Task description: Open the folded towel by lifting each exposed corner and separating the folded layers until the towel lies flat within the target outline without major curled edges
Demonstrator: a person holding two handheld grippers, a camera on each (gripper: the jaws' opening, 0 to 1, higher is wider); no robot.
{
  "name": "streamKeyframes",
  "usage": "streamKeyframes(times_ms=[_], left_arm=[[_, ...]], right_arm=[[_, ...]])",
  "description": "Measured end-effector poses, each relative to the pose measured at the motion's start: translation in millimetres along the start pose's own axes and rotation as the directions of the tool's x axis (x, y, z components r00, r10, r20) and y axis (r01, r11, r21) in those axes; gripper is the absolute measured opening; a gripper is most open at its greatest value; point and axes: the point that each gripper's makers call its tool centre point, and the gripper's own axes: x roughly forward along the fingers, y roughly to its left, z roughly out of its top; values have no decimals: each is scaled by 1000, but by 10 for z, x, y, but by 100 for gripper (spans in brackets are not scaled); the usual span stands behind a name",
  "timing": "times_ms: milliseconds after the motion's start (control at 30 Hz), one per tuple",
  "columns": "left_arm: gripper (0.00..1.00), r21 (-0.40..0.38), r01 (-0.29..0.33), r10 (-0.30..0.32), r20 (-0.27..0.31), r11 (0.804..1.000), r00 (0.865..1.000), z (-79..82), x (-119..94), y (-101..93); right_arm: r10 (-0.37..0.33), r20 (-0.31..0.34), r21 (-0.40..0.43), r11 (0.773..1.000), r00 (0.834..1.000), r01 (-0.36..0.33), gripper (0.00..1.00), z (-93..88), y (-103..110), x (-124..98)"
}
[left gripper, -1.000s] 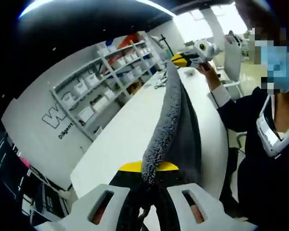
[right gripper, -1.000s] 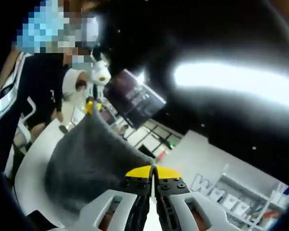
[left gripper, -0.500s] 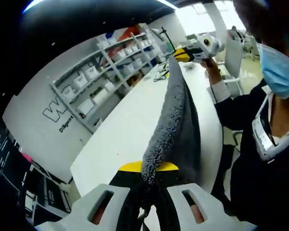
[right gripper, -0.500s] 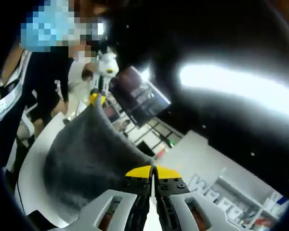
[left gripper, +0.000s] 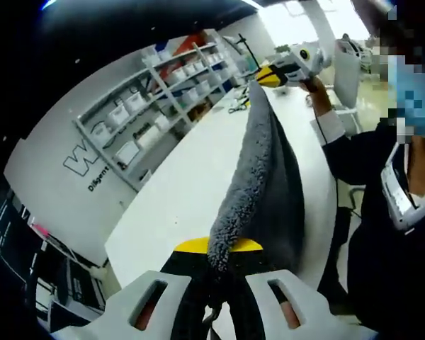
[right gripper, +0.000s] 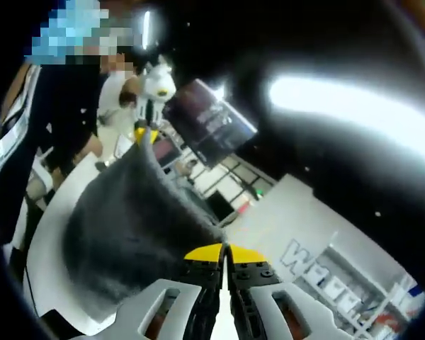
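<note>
A long white bench runs away from the left gripper view toward the far wall; its top is plain white with rounded corners. At its far end small dark items lie on the surface, too small to identify. In the right gripper view a curved white strip of the same bench shows beneath the lower edge of the grey towel.

The right gripper clamps a corner of the fuzzy grey towel — stretched above the white table to the left gripper.
</note>
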Motion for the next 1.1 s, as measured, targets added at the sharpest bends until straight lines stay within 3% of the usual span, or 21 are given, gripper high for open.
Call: streamKeyframes(times_ms=[600, 1100], left_arm=[[5, -12, 10, -10, -38, 1000, 999, -184, 525, 363], [5, -20, 24, -25, -84, 1000, 996, -357, 1001, 569]], right_arm=[[61, -145, 83, 995, 987, -49, 0, -697, -53, 498], [108, -197, 178, 981, 974, -73, 0, -1219, -14, 800]])
